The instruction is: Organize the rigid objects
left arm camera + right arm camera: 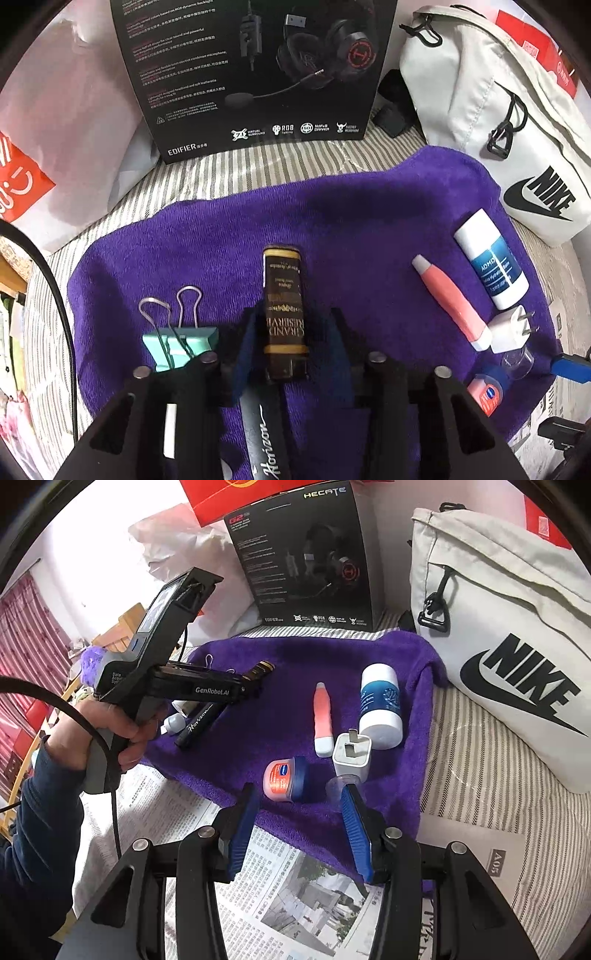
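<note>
Grand Reserve box (285, 314) lies on the purple towel (332, 206) between the left gripper's (291, 325) parted, slack jaws; it should back straight off. Beside the towel's near edge, the right gripper (295, 812) hovers empty, jaws apart.

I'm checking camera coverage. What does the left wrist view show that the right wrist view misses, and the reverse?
Left wrist only: the teal binder clip beside the left hand-held gripper, whose jaws stand apart around the brown Grand Reserve box.
Right wrist only: the person's hand and the newspaper.
Both: purple towel, pink tube, white charger plug, Nike bag, headset box.
</note>
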{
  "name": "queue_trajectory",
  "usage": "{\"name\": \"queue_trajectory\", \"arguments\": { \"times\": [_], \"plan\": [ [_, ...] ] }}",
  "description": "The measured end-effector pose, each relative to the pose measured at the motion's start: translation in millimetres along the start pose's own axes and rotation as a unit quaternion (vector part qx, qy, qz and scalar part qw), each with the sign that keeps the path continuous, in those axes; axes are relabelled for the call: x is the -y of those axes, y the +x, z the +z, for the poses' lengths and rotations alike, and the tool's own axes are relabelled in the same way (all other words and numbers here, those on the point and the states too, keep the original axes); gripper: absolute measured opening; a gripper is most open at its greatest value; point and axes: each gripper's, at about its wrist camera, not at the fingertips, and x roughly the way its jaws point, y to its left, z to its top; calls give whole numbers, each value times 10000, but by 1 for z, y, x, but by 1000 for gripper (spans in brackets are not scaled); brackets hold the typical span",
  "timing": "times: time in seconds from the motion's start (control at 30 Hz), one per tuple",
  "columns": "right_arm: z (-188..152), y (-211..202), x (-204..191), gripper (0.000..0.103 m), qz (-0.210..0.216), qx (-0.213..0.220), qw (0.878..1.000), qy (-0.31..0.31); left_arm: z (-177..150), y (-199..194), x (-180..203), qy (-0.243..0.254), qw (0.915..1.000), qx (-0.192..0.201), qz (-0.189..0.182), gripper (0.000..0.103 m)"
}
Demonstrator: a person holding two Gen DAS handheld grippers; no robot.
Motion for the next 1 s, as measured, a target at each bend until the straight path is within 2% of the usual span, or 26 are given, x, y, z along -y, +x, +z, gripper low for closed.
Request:
{"name": "queue_trajectory", "arguments": {
  "times": [0.07, 0.23, 0.3, 0.47, 0.63, 0.73, 0.87, 0.9, 1.0],
  "plan": [
    [-3, -3, 0, 47, -34, -25, 10000, 32, -4, -2, 1, 7, 9999, -32, 96, 50],
    [-10, -13, -2, 48, -145, -54, 9998, 90, -15, -17, 1, -11, 10000, -1, 96, 52],
    [-14, -18, -6, 52, -343, -66, 9994, 81, -21, -25, 4, 23, 10000, 29, 77, 55],
    [-25, -30, -17, 56, -628, -61, 9978, 177, -41, -53, 10, 109, 9997, 195, 40, 68],
    [-39, -46, -29, 63, -889, 6, 9953, 384, -74, -86, 11, 103, 9991, 405, 4, 81],
    [-47, -56, -36, 75, -1030, 103, 9932, 534, -95, -105, 11, 57, 9985, 540, 98, 88],
    [-56, -70, -47, 82, -1193, 176, 9903, 692, -123, -132, 12, -51, 9974, 724, -16, 95],
    [-58, -72, -50, 89, -1236, 141, 9897, 705, -129, -137, 13, -69, 9971, 757, -21, 96],
    [-64, -80, -58, 91, -1423, 152, 9871, 718, -146, -155, 19, -62, 9960, 882, 81, 99]
  ]
}}
